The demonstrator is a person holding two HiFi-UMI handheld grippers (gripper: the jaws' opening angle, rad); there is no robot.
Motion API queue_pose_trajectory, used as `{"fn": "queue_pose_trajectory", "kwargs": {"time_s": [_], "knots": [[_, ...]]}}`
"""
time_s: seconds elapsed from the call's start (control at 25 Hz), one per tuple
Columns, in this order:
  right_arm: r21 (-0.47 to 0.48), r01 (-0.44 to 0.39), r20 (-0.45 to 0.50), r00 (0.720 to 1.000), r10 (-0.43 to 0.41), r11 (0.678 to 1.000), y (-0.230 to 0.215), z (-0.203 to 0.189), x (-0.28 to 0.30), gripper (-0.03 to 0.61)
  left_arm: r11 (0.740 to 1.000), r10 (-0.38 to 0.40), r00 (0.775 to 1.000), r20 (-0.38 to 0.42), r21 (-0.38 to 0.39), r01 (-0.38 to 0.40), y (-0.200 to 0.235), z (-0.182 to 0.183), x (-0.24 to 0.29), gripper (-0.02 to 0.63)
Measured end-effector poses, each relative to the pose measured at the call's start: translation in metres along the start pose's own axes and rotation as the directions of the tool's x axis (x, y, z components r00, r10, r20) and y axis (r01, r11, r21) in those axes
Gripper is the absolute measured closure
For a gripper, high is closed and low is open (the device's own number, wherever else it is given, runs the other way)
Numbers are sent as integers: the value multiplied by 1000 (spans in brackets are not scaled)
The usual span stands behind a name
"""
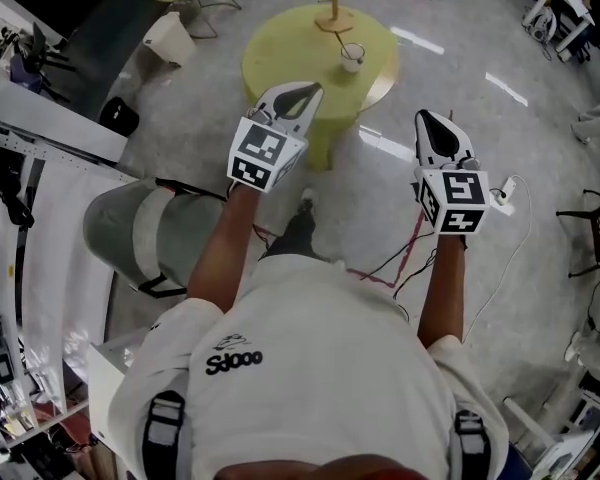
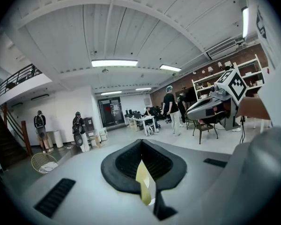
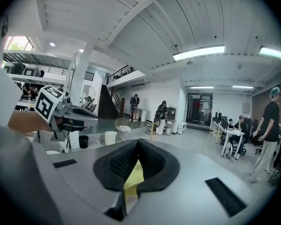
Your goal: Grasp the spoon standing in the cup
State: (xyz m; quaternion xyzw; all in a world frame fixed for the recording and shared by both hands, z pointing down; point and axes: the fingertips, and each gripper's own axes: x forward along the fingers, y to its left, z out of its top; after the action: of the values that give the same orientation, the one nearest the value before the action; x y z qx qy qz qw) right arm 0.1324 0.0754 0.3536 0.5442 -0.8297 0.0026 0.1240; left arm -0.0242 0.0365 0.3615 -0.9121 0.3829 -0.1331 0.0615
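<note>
Cup (image 1: 352,58) on table (image 1: 280,56) ahead of left tool (image 1: 313,88), apart

Head view: I log even, rather dim indoor light with muted colours. The floor (image 1: 450,218) is polished and carries pale glare streaks to the right of the yellow table (image 1: 280,58). Shadows are soft. Lines bend strongly toward the rim and the corners darken.

Left gripper view: the ceiling strip light (image 2: 114,63) burns out to white, the ceiling beams curve, and a black ring frames the picture. The grey shell of my left gripper (image 2: 141,140) is soft up close; the far room is sharper.

Right gripper view: same ring and bend. The strip light (image 3: 199,53) is blown out, and my right gripper (image 3: 138,140) is blurred near the lens.
</note>
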Motion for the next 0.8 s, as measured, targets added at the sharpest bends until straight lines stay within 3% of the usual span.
{"fn": "queue_pose_trajectory", "kwargs": {"time_s": [0.56,0.8], "knots": [[1,29,-23,999,-29,1000,-57,22,151,557,998,-60,998,30,-7,60,115,-3,139,586],[18,52,-63,997,-51,998,-81,22,222,557,995,-101,995,-1,-27,101,169,-21,194,586]]}}
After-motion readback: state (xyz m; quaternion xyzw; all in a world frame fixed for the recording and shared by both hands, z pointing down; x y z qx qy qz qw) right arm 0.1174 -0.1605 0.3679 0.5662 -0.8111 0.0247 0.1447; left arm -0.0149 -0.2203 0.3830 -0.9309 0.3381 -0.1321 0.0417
